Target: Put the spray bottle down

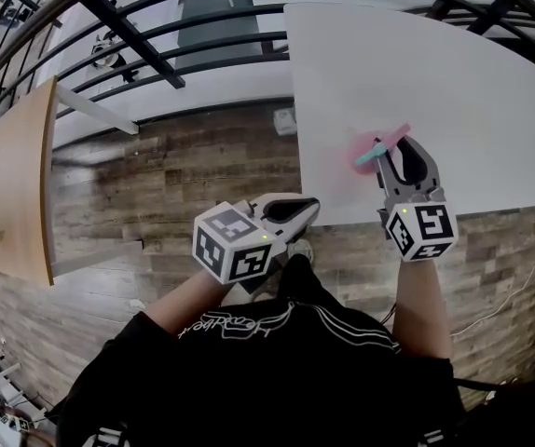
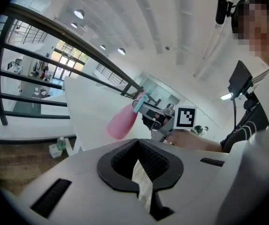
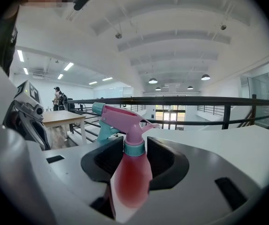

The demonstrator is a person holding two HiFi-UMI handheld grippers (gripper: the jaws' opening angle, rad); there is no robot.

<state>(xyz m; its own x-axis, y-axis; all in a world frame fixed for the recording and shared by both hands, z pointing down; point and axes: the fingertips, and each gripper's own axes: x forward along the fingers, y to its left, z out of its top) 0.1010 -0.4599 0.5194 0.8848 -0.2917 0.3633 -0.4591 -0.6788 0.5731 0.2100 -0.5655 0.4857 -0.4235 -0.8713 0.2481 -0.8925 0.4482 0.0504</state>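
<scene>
A pink spray bottle (image 1: pixel 368 150) with a teal trigger head hangs tilted over the white table (image 1: pixel 454 91). My right gripper (image 1: pixel 393 156) is shut on it. In the right gripper view the bottle's red-pink body (image 3: pixel 132 175) sits clamped between the jaws, with its nozzle pointing left. The left gripper view shows the bottle (image 2: pixel 123 121) leaning, base low and to the left; I cannot tell whether it touches the table. My left gripper (image 1: pixel 303 209) hovers off the table's near left corner, over the floor. Its jaws are shut, with only a pale pad (image 2: pixel 141 184) showing between them.
A black railing (image 1: pixel 156 26) curves across the back behind the table. A wooden table (image 1: pixel 16 175) stands to the left on the plank floor (image 1: pixel 174 175). Small bottles (image 2: pixel 58 146) lie on the floor by the white table's leg.
</scene>
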